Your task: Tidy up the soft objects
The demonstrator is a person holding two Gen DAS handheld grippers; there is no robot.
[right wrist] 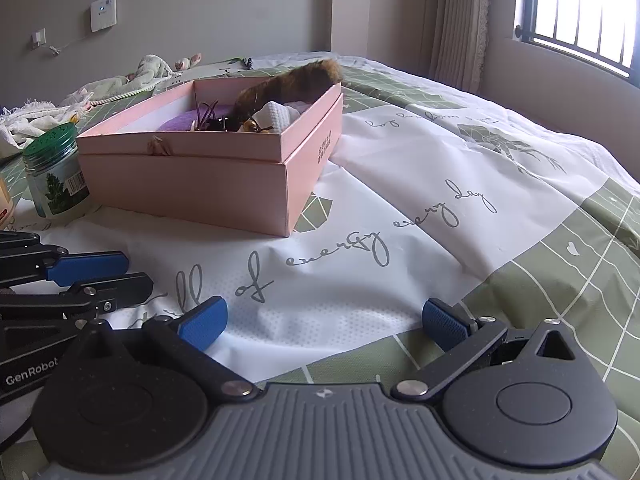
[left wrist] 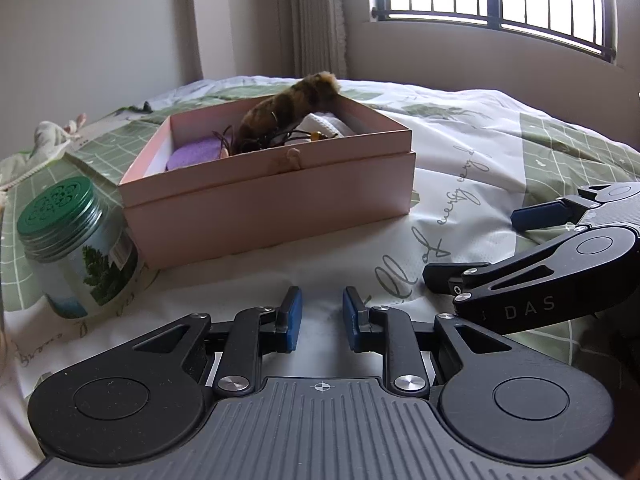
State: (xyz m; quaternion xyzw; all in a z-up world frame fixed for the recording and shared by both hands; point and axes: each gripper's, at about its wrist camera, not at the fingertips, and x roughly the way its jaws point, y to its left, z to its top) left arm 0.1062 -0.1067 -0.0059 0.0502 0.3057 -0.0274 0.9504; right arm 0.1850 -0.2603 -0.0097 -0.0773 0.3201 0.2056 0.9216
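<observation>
pink box [right wrist: 208,176] (wall switch [right wrist: 103,13] shows only in right view).

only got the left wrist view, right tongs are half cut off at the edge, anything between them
Observer: No. The right tongs stand wide open, with only the bedspread showing between the pads.
Operator: ok and the far right end of the pink box, cant see that face
Observer: That short end of the pink box carries small printed lettering, too small to read.
Operator: anything left of the green lid jar
Observer: Yes. Beside the jar, at the frame's left edge, a sliver of a cream container with red on it shows. It is cut off.
</observation>
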